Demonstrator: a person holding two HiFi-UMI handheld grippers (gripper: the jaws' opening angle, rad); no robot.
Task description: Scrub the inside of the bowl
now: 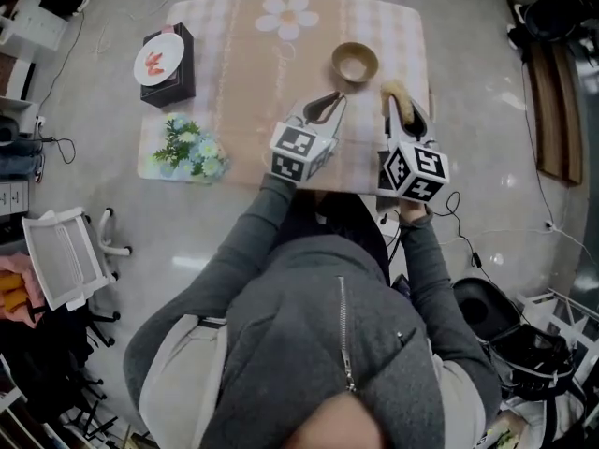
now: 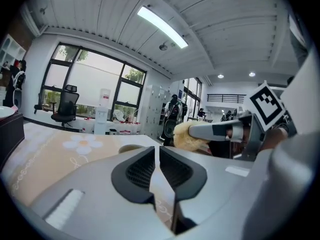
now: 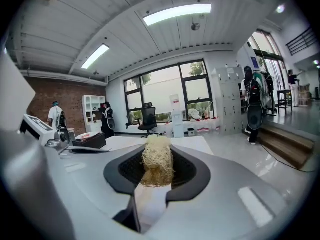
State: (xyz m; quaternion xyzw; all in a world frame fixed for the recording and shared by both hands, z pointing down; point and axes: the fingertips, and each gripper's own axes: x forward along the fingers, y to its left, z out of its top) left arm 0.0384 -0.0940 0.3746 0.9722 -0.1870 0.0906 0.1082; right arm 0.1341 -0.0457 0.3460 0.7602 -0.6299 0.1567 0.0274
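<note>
A tan bowl (image 1: 355, 62) stands upright on the table (image 1: 243, 92) towards its far right; in the left gripper view only its rim (image 2: 131, 148) peeks over the jaws. My left gripper (image 1: 334, 98) (image 2: 156, 149) hovers just short of the bowl on its near left, shut with nothing between the jaws. My right gripper (image 1: 401, 103) (image 3: 157, 151) is beside the bowl on the right, shut on a yellowish fibrous scrubber (image 1: 393, 90) (image 3: 157, 161) that sticks out past the fingertips. The left gripper view also shows that scrubber (image 2: 186, 136) off to the right.
A black box topped by a white plate of red food (image 1: 167, 64) sits at the table's left edge. A bunch of flowers (image 1: 190, 150) lies at the near left corner. A white rack (image 1: 61, 255) and cables are on the floor.
</note>
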